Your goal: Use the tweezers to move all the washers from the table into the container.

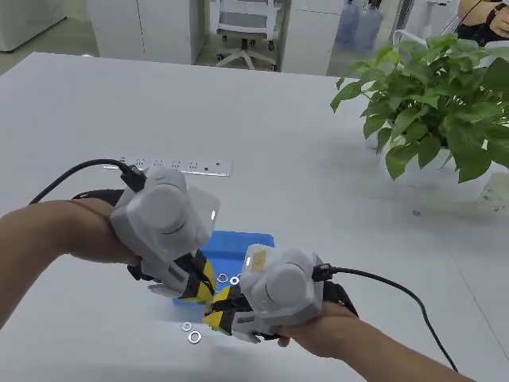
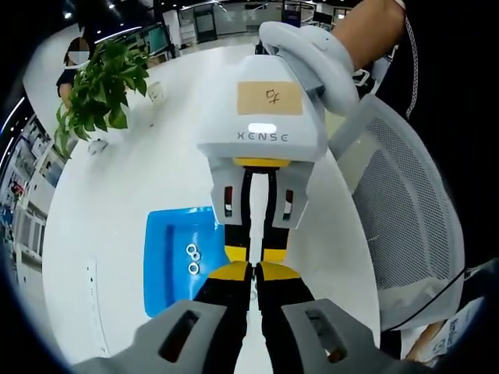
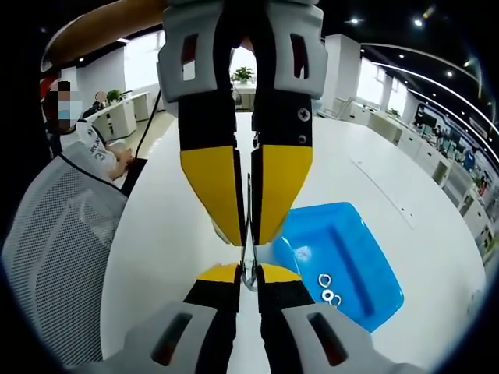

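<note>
One pair tweezers (image 3: 249, 259), pinched tip-to-tip by closed left gripper (image 2: 251, 282) and right gripper (image 3: 249, 277) (likely squaring them for picking), lower centre beside container (image 1: 248, 242); loose washers (image 1: 194, 337) await

Can make out only a thin sliver of the tweezers (image 3: 248, 263), clamped between the yellow jaws of the left gripper (image 3: 248, 234) and the right gripper (image 3: 248, 276) just beside the blue container (image 3: 347, 261); cannot see the tips. In the head view, lose the container's near edge behind both grippers. Cannot count the washers (image 1: 194, 337) near that edge: too small. Find the plant (image 1: 437, 95), well beyond the container, clipped by the frame.
</note>
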Demonstrator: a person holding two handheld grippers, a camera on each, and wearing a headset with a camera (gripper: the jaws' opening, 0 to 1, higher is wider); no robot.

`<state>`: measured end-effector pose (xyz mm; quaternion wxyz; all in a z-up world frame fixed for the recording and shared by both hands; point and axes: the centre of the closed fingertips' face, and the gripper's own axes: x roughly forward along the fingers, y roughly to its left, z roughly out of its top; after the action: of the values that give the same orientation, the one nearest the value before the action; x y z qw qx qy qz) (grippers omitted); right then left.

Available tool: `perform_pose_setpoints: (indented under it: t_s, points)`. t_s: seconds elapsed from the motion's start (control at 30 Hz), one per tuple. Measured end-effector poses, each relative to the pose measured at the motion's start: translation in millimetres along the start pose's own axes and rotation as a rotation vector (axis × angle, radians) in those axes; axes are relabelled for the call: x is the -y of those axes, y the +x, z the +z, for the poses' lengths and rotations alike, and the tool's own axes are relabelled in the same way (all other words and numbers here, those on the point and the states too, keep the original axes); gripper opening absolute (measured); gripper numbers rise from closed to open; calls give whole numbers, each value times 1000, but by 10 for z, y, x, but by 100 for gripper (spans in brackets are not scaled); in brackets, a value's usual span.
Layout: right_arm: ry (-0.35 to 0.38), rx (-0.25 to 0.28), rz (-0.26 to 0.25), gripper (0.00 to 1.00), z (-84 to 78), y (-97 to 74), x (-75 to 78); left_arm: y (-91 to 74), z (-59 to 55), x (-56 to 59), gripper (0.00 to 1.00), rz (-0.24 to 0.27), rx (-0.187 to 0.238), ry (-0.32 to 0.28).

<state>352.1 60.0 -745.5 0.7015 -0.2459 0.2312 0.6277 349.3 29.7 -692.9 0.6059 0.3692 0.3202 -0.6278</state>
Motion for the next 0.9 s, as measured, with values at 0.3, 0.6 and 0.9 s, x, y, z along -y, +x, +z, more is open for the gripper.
perform_pose_setpoints:
  t_s: [0.3,0.6,0.9]
  points:
    - [-14,-2,-7,9,123,-105,15,-141,89,-2,6,13,-5,4]
    - [-33,-11,-6,9,224,-194,74,-252,172,-56,6,24,-9,1]
    - [-37,-7,-14,9,302,-233,193,-328,200,-175,6,38,-12,14]
